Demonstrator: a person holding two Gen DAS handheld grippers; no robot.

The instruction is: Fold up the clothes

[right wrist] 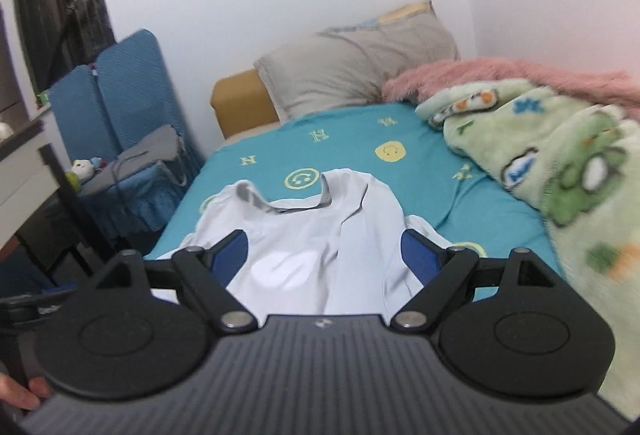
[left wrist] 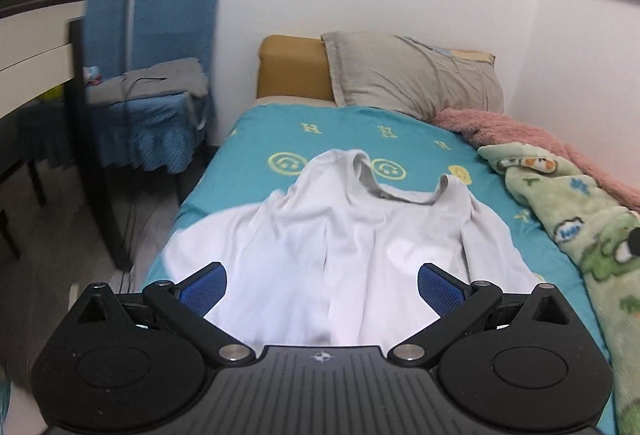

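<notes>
Shirt lies spread on my bed sheet, collar toward twelve o'clock, apparently laid out for folding. Left gripper and right gripper hang above its hem, jaws apart, empty. Blanket sits at three o'clock, apart.
</notes>
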